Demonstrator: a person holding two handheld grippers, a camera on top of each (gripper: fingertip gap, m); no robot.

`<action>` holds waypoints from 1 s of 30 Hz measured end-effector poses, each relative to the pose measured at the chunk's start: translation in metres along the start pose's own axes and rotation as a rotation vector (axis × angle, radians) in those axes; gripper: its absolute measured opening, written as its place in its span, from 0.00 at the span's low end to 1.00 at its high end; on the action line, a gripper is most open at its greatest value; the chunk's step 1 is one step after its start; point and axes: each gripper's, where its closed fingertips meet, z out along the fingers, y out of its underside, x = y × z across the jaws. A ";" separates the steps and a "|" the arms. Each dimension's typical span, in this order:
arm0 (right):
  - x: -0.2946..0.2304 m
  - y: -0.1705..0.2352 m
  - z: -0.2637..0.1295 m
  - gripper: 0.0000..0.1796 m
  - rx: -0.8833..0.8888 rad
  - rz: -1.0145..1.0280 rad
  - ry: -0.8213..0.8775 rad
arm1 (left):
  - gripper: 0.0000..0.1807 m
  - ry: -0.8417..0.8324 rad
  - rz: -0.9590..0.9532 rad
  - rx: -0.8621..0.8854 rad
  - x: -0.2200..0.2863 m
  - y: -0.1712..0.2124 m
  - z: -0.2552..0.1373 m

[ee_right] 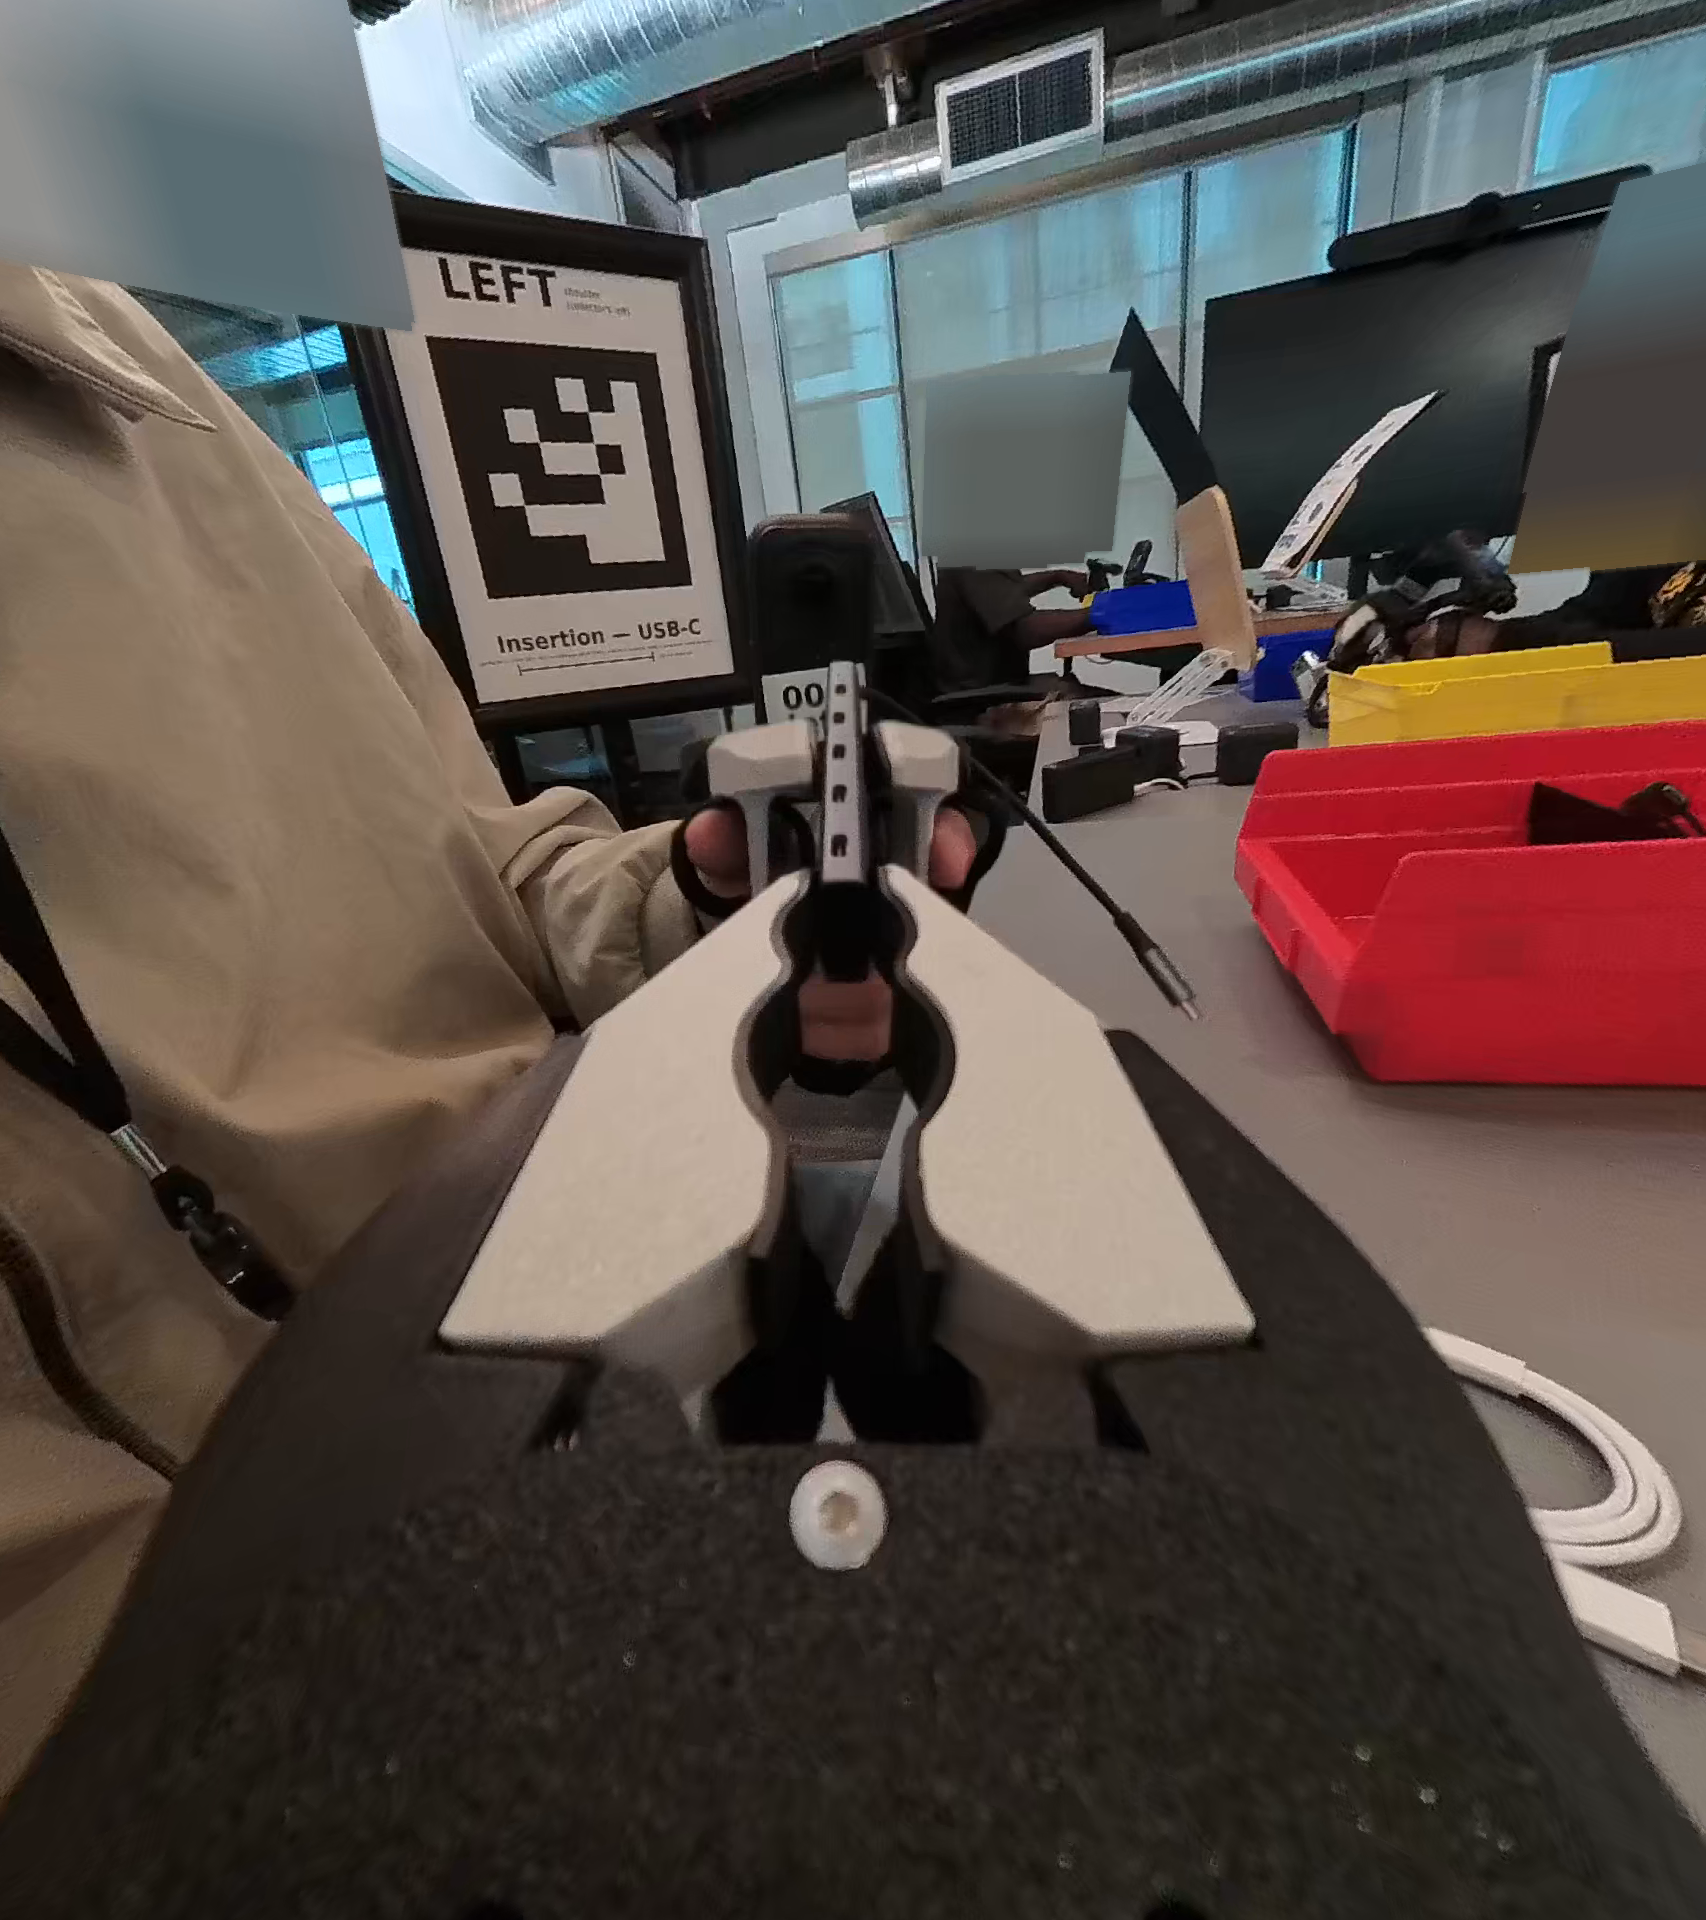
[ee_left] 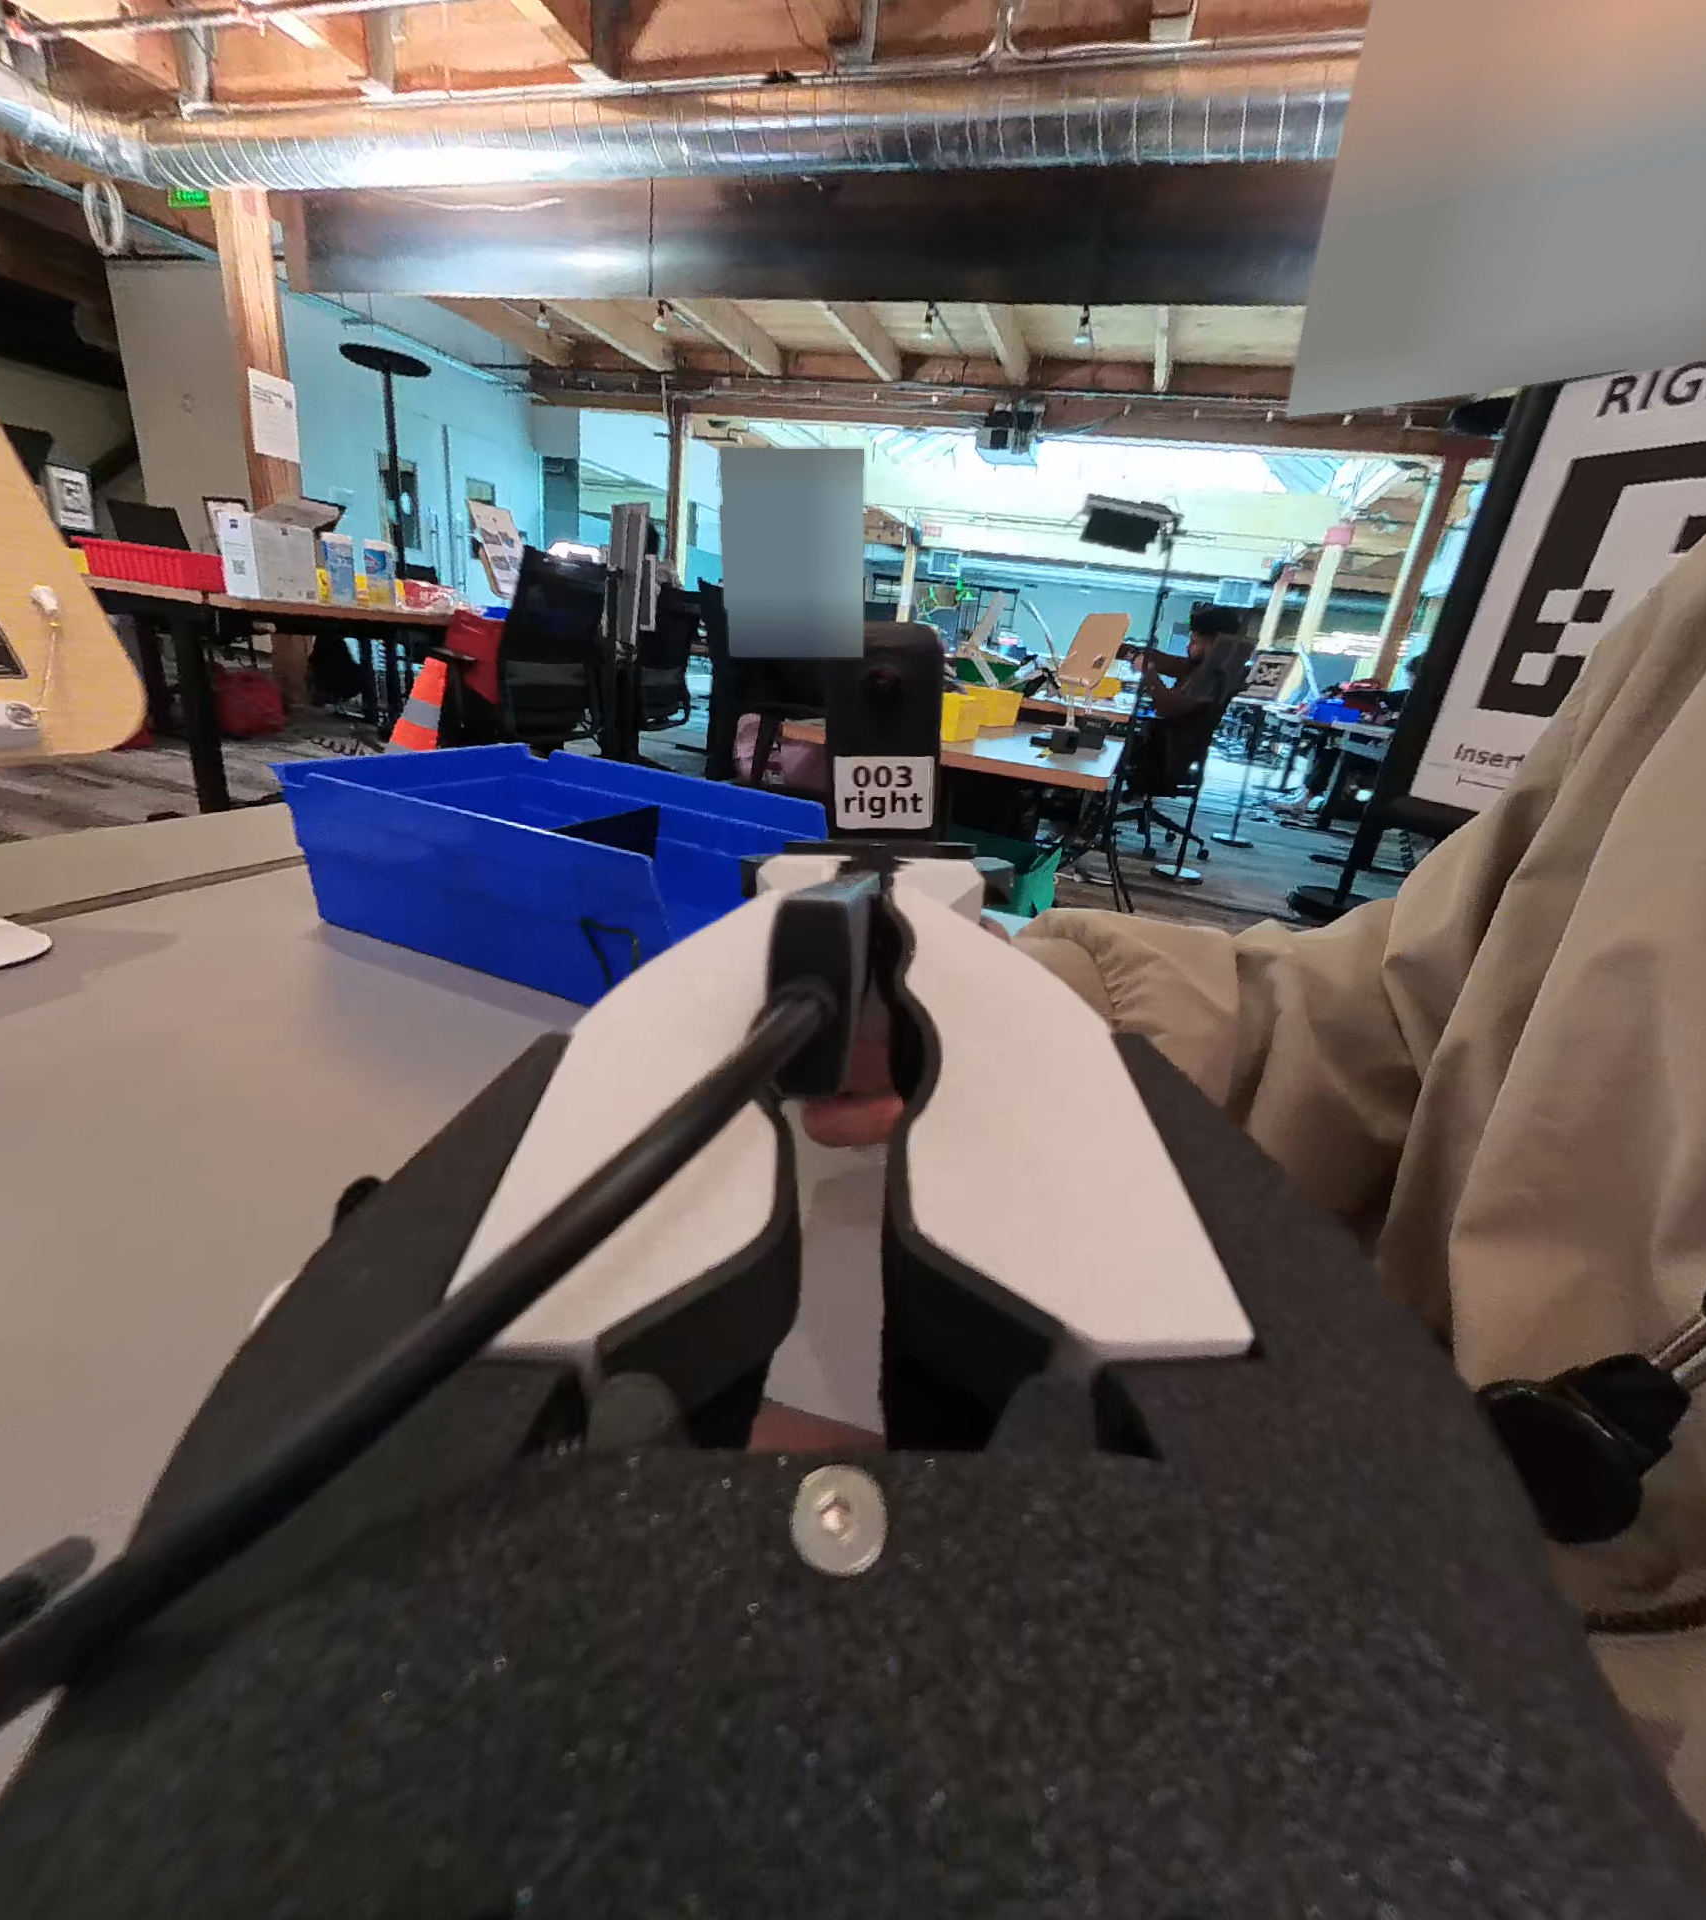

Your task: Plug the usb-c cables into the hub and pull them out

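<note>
Left claw (ee_left: 864, 935) level, facing right claw (ee_right: 833, 883), both clamping the hub (ee_right: 844, 790).

- The black cable (ee_left: 537, 1236) runs out of the left wrist view at its lower left edge; its plug (ee_left: 813, 997) sits pinched between the white fingers, tip hidden.
- The grey hub (ee_right: 841, 790) stands edge-on in the right wrist view, its lower end hidden between the fingers; its ports are too small to tell apart.
- The red bin (ee_right: 1555, 914) is cut by the right edge.
- The white cable (ee_right: 1597, 1507) partly disappears behind the gripper body.
</note>
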 end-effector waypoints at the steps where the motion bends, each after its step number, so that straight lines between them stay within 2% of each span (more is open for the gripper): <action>1: -0.001 0.000 0.000 0.05 -0.001 -0.002 -0.003 | 0.06 0.015 -0.008 -0.002 0.001 0.000 0.000; 5: 0.001 0.005 0.001 0.05 -0.028 0.001 -0.003 | 0.06 0.027 0.035 -0.034 0.001 0.004 -0.001; 7: 0.004 0.009 0.000 0.06 -0.052 0.014 0.005 | 0.06 -0.003 0.122 -0.074 -0.002 0.008 -0.002; 10: 0.023 0.019 -0.003 0.09 -0.104 0.060 0.105 | 0.06 -0.092 0.283 -0.136 -0.015 0.015 -0.004; 13: 0.059 0.025 -0.021 0.09 -0.171 0.001 0.341 | 0.06 -0.261 0.402 -0.183 -0.045 0.016 -0.018; 17: 0.115 0.032 -0.070 0.11 -0.305 -0.076 0.808 | 0.06 -0.486 0.495 -0.235 -0.090 0.013 -0.044; 19: 0.126 0.035 -0.090 0.14 -0.404 -0.135 0.961 | 0.05 -0.508 0.463 -0.244 -0.100 0.014 -0.050; 22: 0.131 0.018 -0.121 0.13 -0.475 -0.229 1.145 | 0.05 -0.516 0.464 -0.263 -0.105 0.017 -0.053; 26: 0.117 -0.005 -0.143 0.13 -0.527 -0.189 1.128 | 0.05 -0.478 0.425 -0.273 -0.098 0.024 -0.046; 30: 0.098 0.007 -0.166 0.14 -0.603 -0.119 1.042 | 0.05 -0.416 0.403 -0.261 -0.088 0.027 -0.036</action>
